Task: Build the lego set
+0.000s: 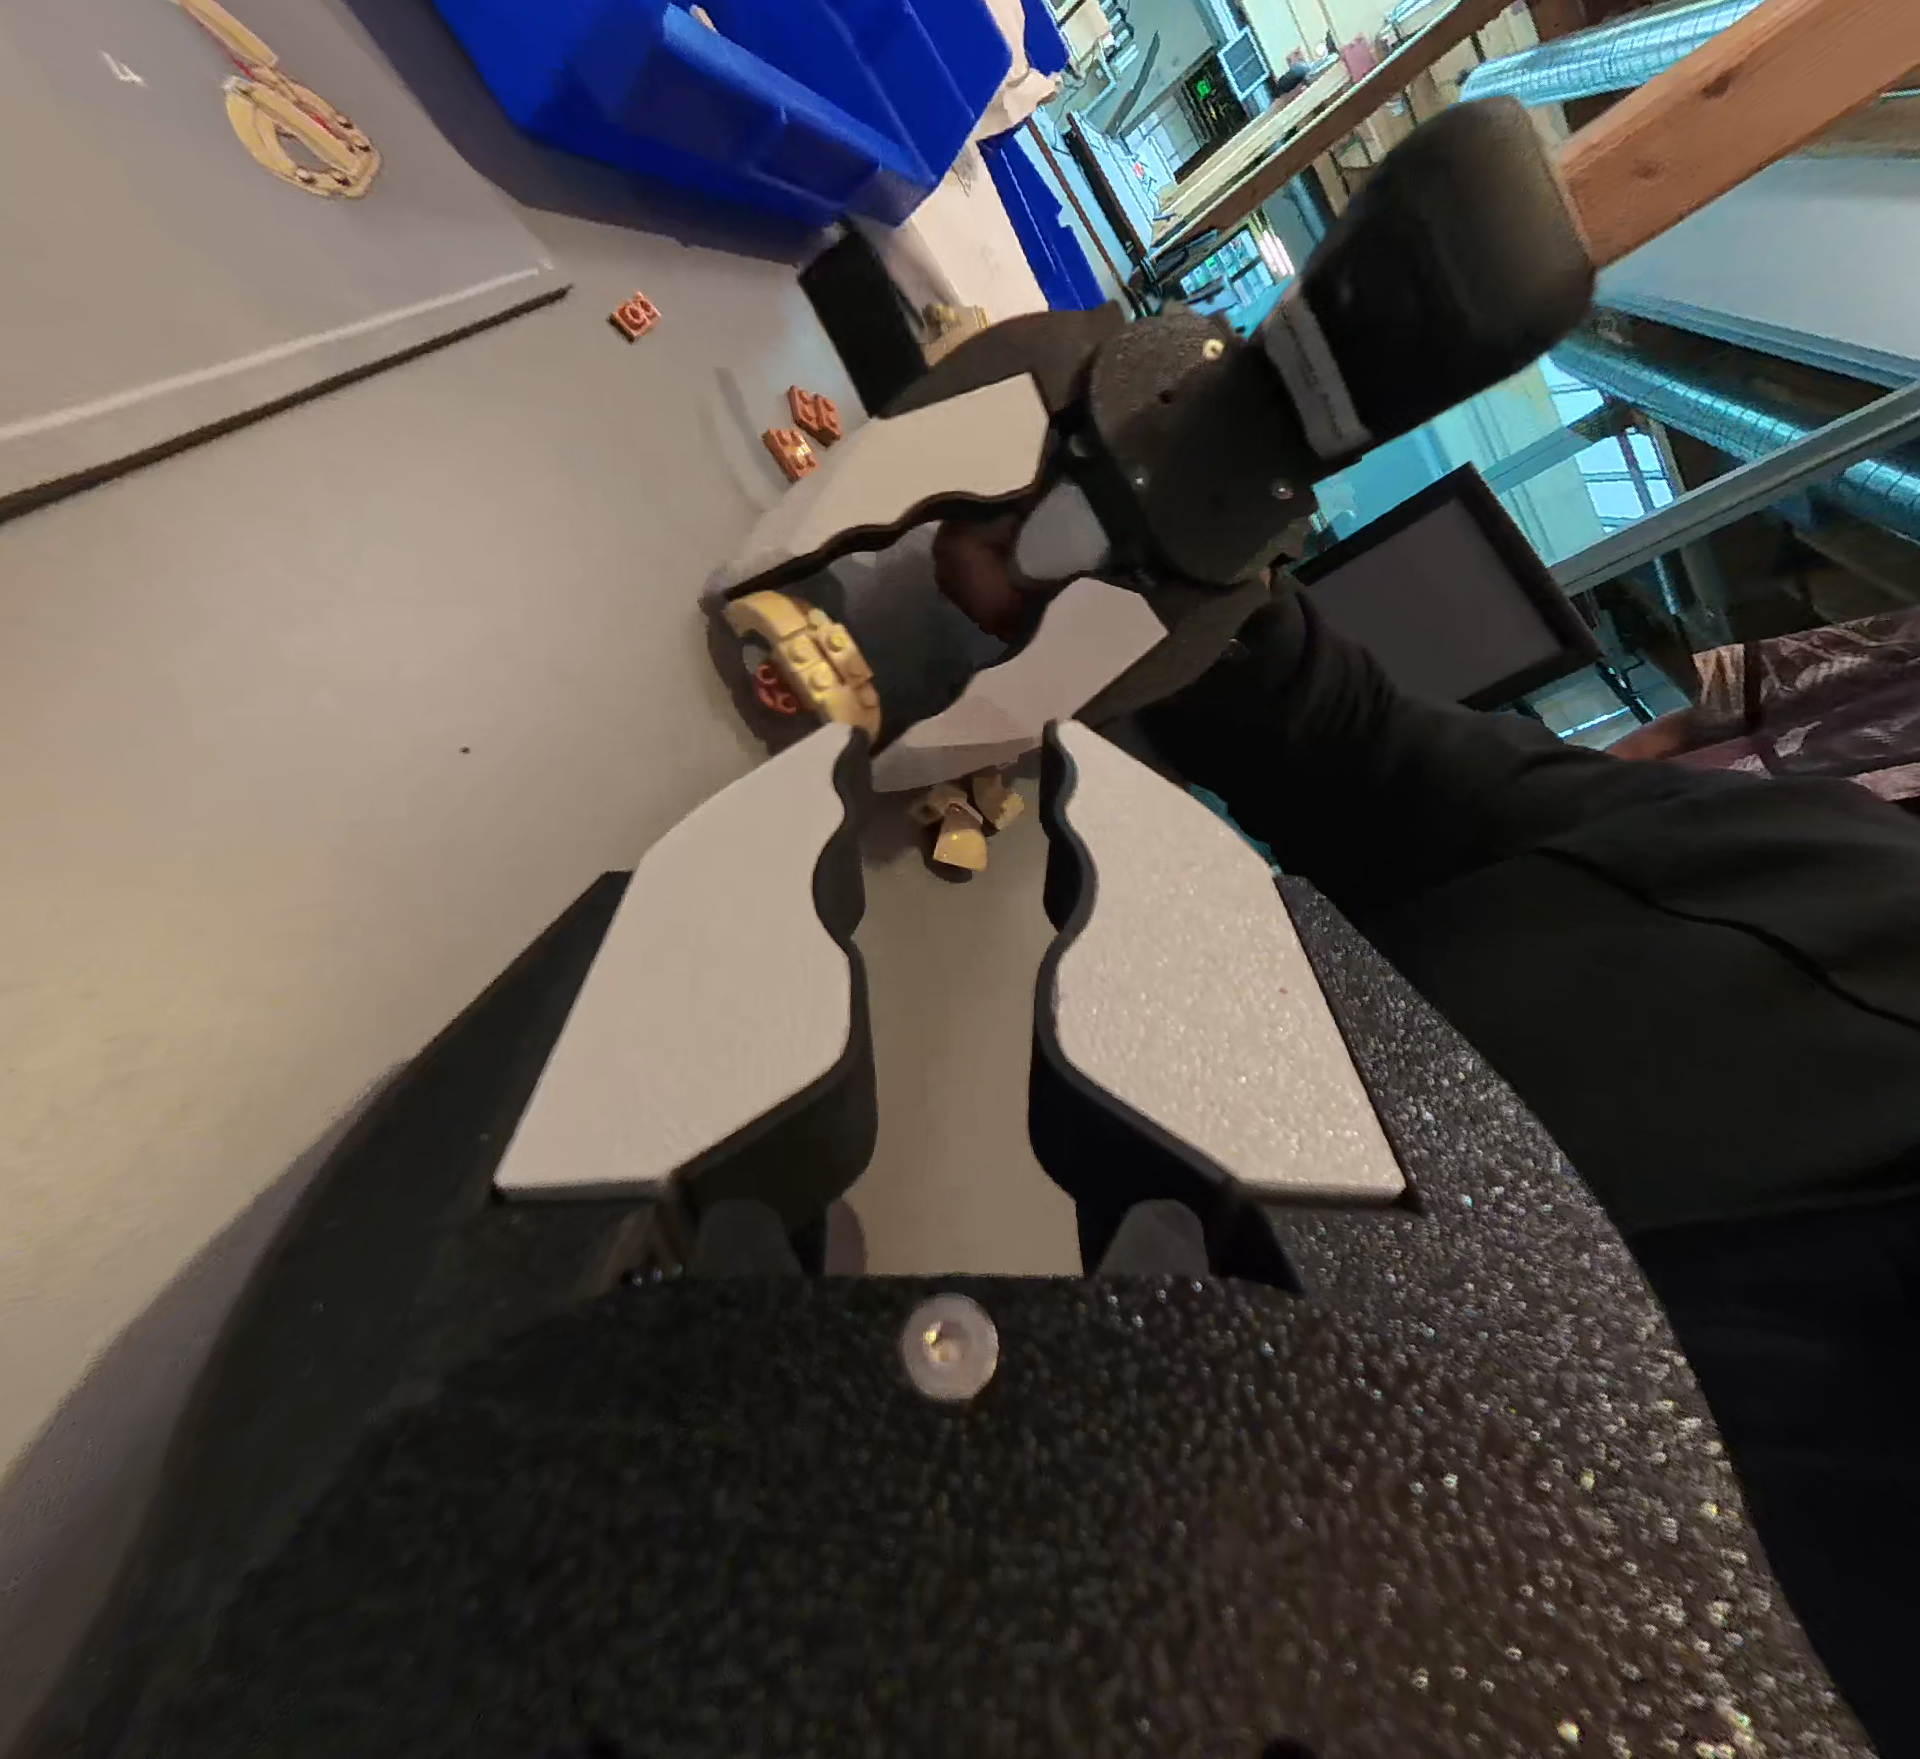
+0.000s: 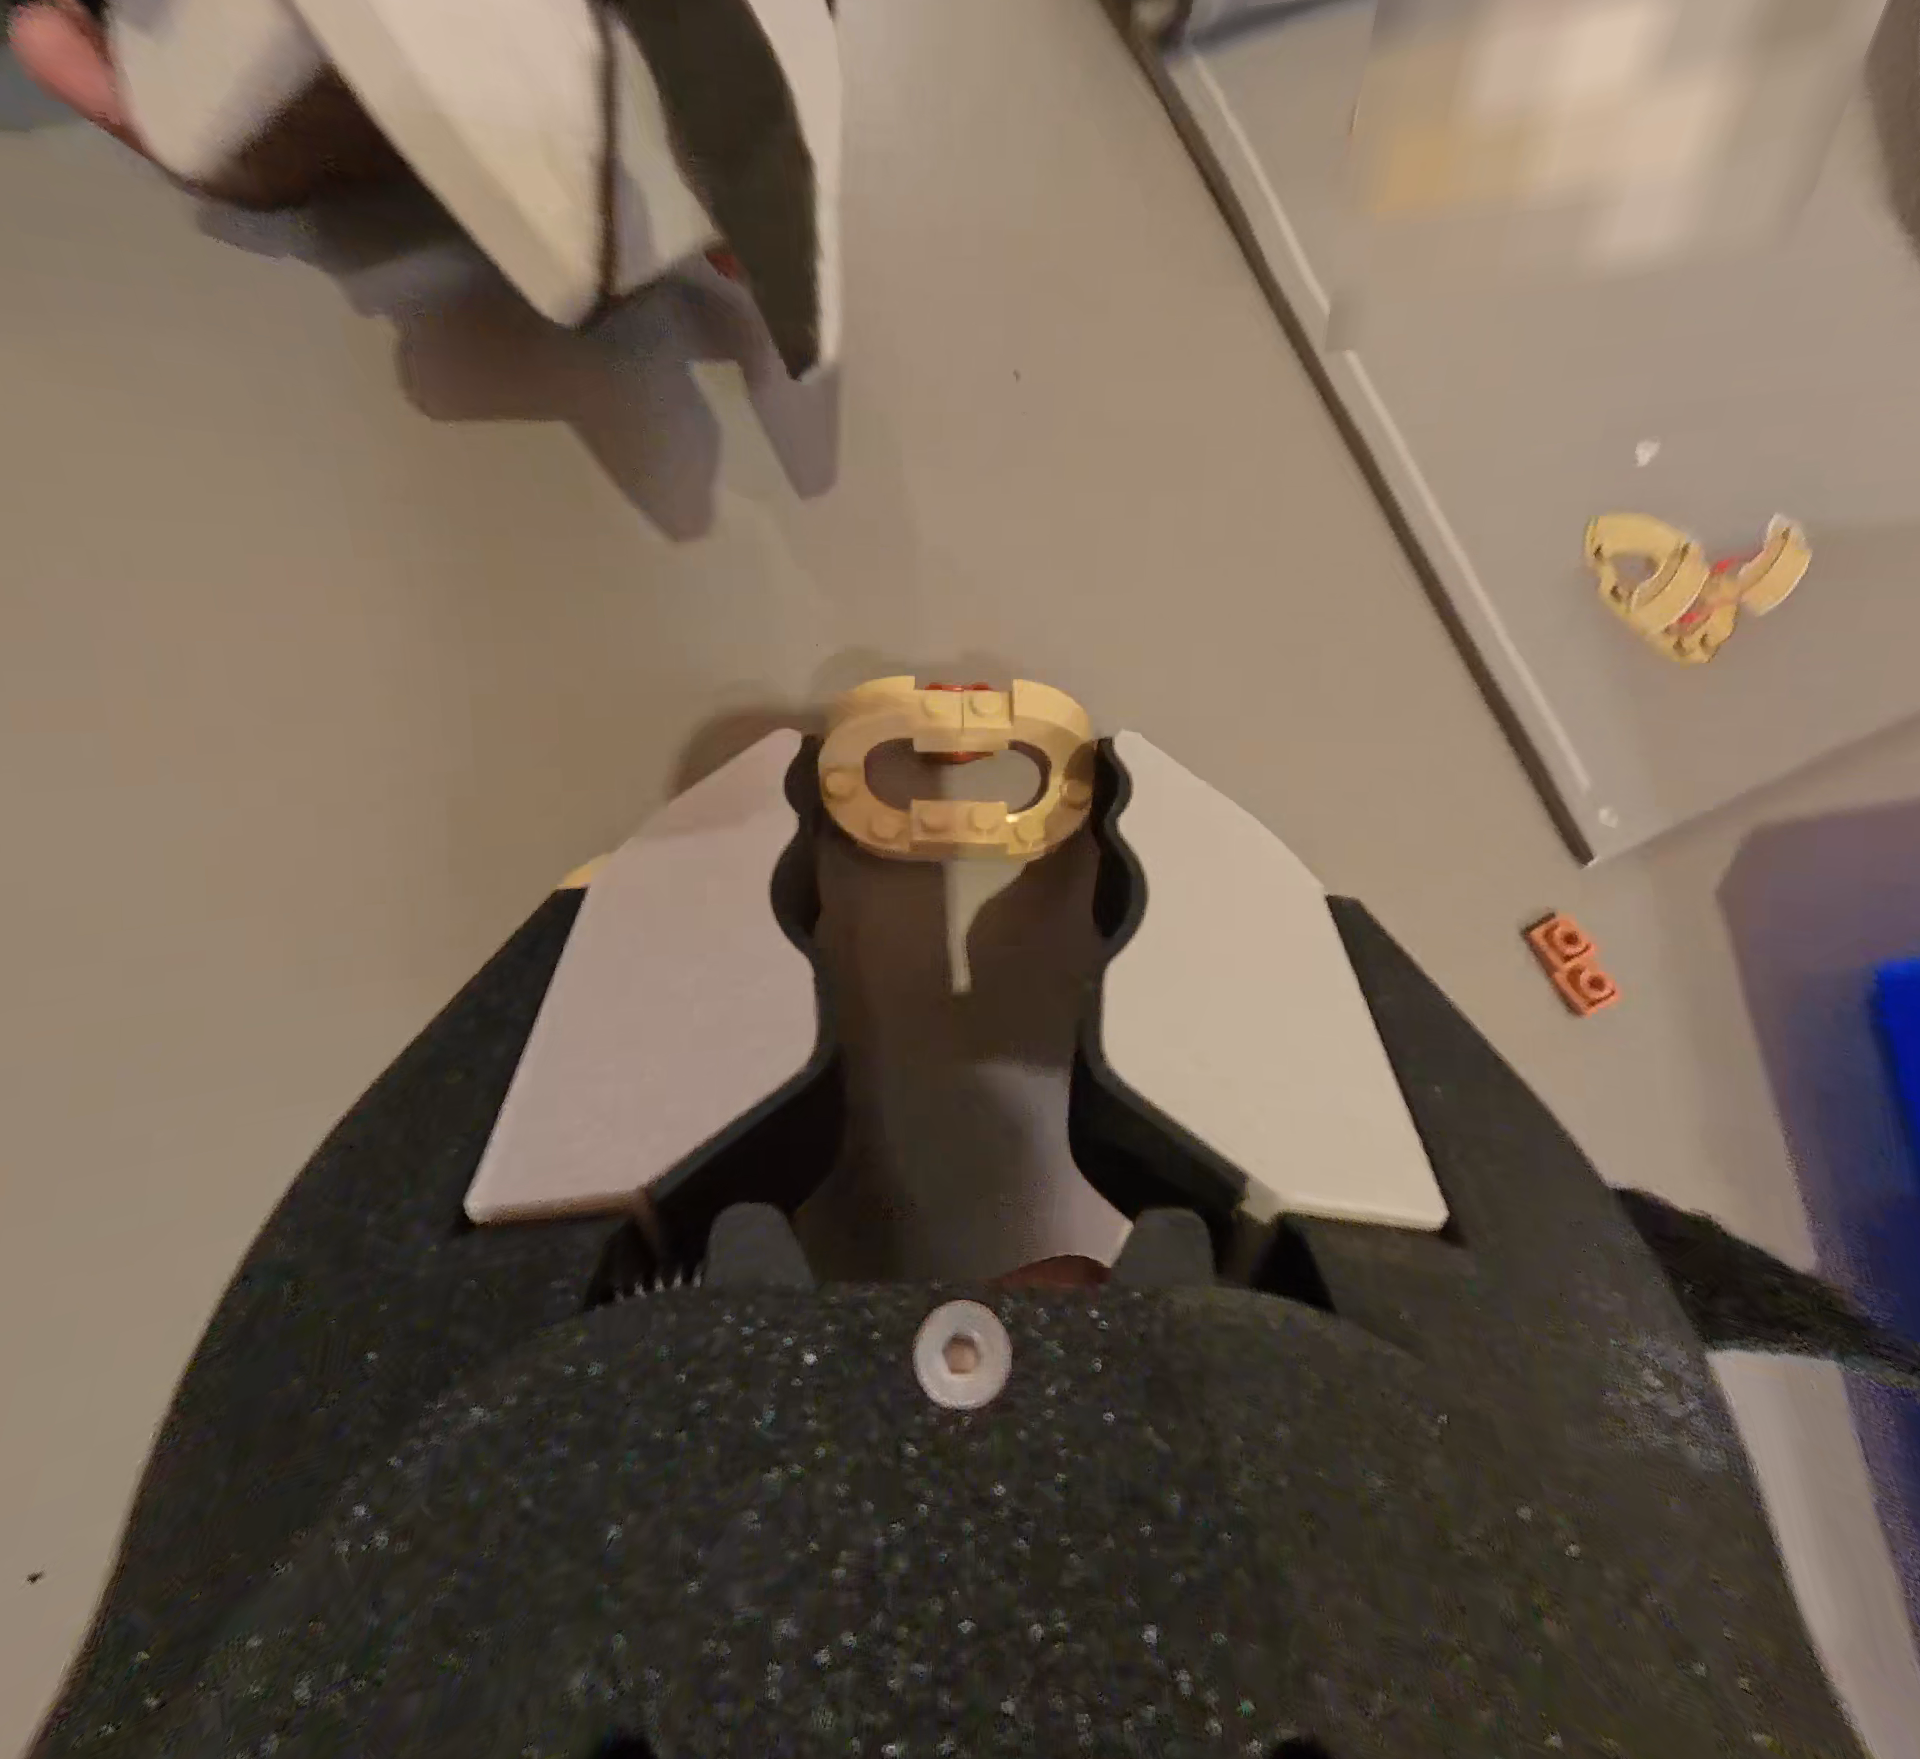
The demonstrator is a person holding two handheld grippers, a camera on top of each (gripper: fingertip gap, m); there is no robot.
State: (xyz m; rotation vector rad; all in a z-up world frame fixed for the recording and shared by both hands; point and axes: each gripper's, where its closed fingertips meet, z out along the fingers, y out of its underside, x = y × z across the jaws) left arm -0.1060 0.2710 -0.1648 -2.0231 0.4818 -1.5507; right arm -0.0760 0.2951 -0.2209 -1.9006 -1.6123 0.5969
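Your right gripper [image 2: 956, 753] pinches the tan lego ring [image 2: 956, 790] between its fingertips; your left gripper [image 1: 956, 743] hangs narrowly parted, empty, over loose tan pieces [image 1: 961, 826].

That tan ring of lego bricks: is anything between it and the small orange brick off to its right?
Nothing: in the right wrist view, only bare grey table separates the tan ring, between the right gripper's fingertips, from the orange brick.

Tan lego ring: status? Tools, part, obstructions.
Right tool gripping the tan ring at its tips. Left tool open, empty, close beside it. Loose tan pieces and orange plates on the grey table; none blocking.
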